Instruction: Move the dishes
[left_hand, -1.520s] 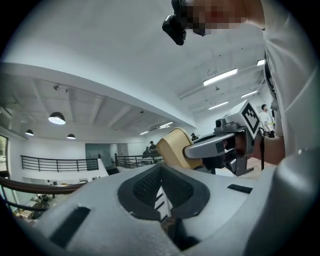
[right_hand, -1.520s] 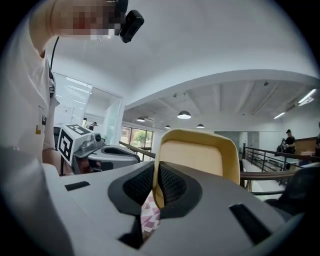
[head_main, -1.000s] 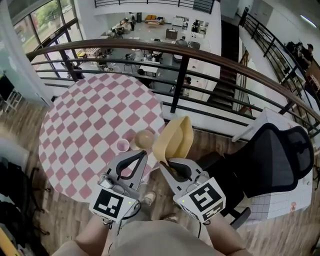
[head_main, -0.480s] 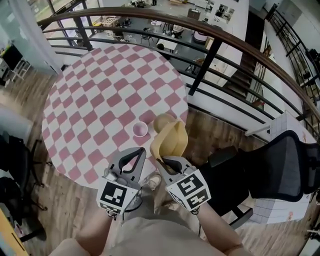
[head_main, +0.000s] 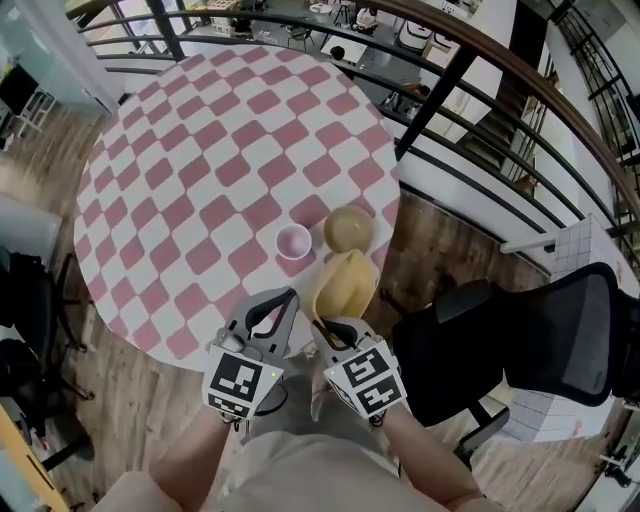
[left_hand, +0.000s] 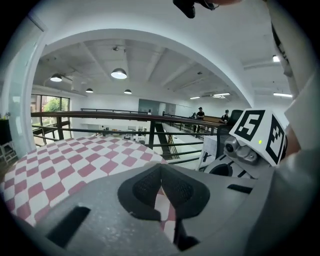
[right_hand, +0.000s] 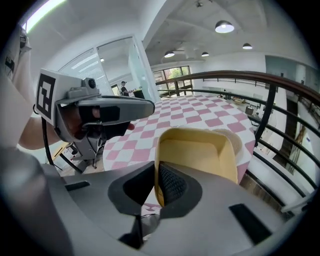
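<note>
A yellow square dish (head_main: 346, 284) hangs tilted over the near right edge of the round pink-checked table (head_main: 200, 150). My right gripper (head_main: 319, 329) is shut on its near rim; in the right gripper view the pads (right_hand: 170, 186) pinch the yellow dish (right_hand: 200, 155) wall. A tan bowl (head_main: 349, 228) and a small pink cup (head_main: 293, 241) stand on the table just beyond it. The tan bowl (right_hand: 242, 137) shows behind the dish. My left gripper (head_main: 288, 298) is shut and empty beside the right one, its pads (left_hand: 150, 186) touching.
A black office chair (head_main: 530, 340) stands close on the right, below the table's edge. A dark railing (head_main: 450, 90) curves behind the table, with a drop to a lower floor beyond it. Wooden floor lies under my grippers.
Both grippers have come down toward the table's near edge. The yellow dish sank with the right gripper and now sits lower, just in front of the tan bowl.
</note>
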